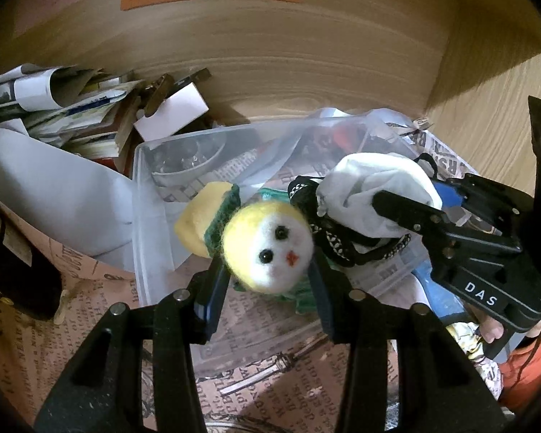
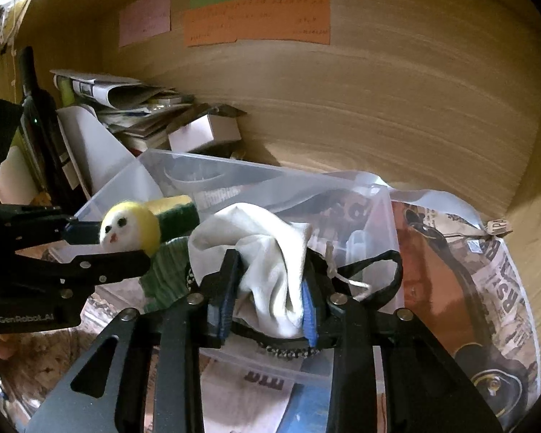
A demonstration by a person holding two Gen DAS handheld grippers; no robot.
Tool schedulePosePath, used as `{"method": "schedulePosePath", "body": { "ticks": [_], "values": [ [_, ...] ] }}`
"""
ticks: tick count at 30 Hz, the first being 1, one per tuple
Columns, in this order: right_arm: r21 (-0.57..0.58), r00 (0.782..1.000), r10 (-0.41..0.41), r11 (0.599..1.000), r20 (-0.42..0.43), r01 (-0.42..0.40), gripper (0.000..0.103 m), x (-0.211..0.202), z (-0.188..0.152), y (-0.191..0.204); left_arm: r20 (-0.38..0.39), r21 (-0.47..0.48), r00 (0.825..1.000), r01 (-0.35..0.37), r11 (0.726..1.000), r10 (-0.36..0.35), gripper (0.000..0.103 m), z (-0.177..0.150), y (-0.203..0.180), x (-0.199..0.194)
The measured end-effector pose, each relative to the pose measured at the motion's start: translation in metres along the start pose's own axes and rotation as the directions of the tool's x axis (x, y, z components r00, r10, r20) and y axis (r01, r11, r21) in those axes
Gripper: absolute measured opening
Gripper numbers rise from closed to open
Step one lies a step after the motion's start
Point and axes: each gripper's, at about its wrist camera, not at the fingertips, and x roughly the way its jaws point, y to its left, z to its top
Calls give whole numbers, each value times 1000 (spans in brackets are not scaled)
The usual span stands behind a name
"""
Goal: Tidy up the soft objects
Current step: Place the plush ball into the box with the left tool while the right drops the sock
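My left gripper (image 1: 267,252) is shut on a felt doll (image 1: 268,243) with a white face, yellow head and green body, held over a clear plastic bin (image 1: 144,195). It also shows in the right wrist view (image 2: 130,229). My right gripper (image 2: 268,290) is shut on a white cloth (image 2: 267,252) tangled with a black cord (image 2: 386,274), also above the bin (image 2: 184,166). The right gripper (image 1: 389,198) holds the cloth (image 1: 378,176) just right of the doll. A yellow and green sponge (image 1: 207,213) lies in the bin behind the doll.
A pile of papers and a white box (image 2: 205,131) sits back left against the wooden wall (image 2: 378,108). Newspaper (image 2: 501,270) lines the surface. A dark bottle (image 2: 39,108) stands at far left. Sticky notes (image 2: 256,21) hang on the wall.
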Motion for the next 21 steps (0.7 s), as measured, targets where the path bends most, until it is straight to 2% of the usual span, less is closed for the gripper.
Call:
{"method": "schedulePosePath", "body": {
  "ticks": [6, 14, 16, 18, 21],
  "values": [
    [2, 1000, -12, 1000, 2, 12, 48, -3, 1, 0, 28, -7, 1000, -3, 1000, 3, 59, 0, -1, -12],
    [-4, 996, -32, 999, 83, 32, 79, -34, 7, 4, 115, -4, 993, -18, 1000, 18, 64, 0, -5, -51],
    [-2, 993, -34, 999, 114, 34, 83, -47, 9, 4, 137, -2, 990, -19, 1000, 19, 68, -1, -7, -60],
    [-2, 990, -31, 1000, 135, 31, 83, -58, 10, 4, 171, -10, 985, -21, 1000, 23, 83, -3, -9, -72],
    [-3, 985, -30, 1000, 170, 31, 87, -77, 7, 5, 215, -15, 976, -19, 1000, 21, 89, -9, -12, -90]
  ]
}}
